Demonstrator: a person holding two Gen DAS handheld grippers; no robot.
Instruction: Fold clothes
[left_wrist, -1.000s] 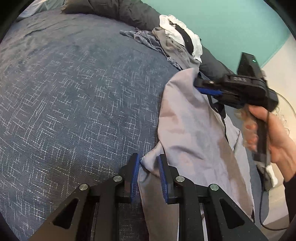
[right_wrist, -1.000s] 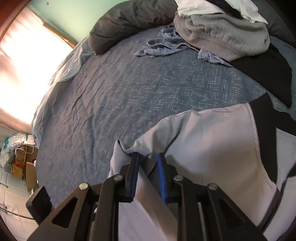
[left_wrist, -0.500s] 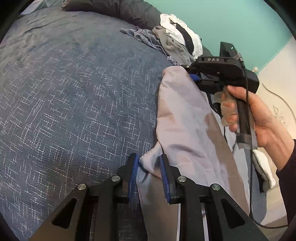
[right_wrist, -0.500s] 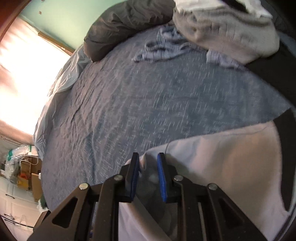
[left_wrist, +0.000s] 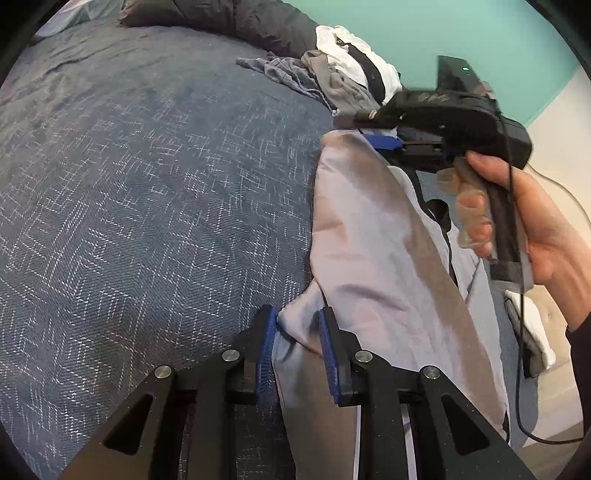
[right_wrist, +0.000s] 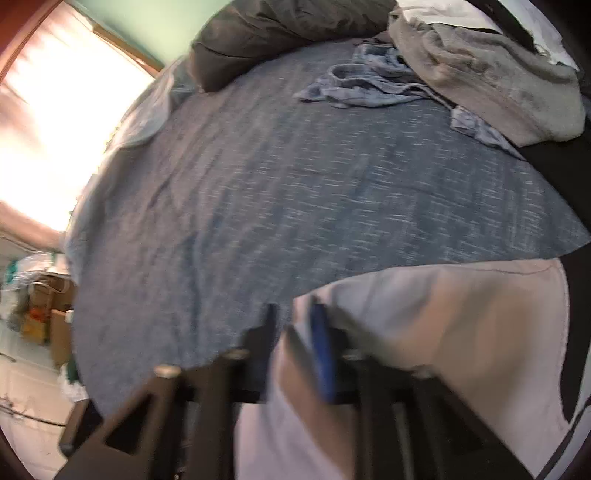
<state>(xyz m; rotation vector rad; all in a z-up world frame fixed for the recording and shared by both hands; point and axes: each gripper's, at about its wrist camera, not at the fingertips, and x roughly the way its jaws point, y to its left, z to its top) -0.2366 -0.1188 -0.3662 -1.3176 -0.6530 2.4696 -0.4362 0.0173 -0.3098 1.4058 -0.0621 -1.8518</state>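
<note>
Pale grey garment (left_wrist: 373, 251) draped over bed (left_wrist: 147, 192) edge, 3 o'clock side. Thin, soft, prob. slippery; best pinched at bunched corners. L gripper (left_wrist: 297, 332) at 6 o'clock, narrow, clamped on a fold. R gripper (left_wrist: 384, 142) at 2 o'clock, hand (left_wrist: 532, 236) angling it down, nipped tight on far corner. Unfolded pile (left_wrist: 343, 85) at 12.

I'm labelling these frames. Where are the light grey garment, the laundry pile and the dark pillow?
light grey garment (left_wrist: 373, 240), left wrist view, its middle panel.
laundry pile (right_wrist: 491, 74), right wrist view, grey top.
dark pillow (right_wrist: 273, 33), right wrist view, its middle.
</note>
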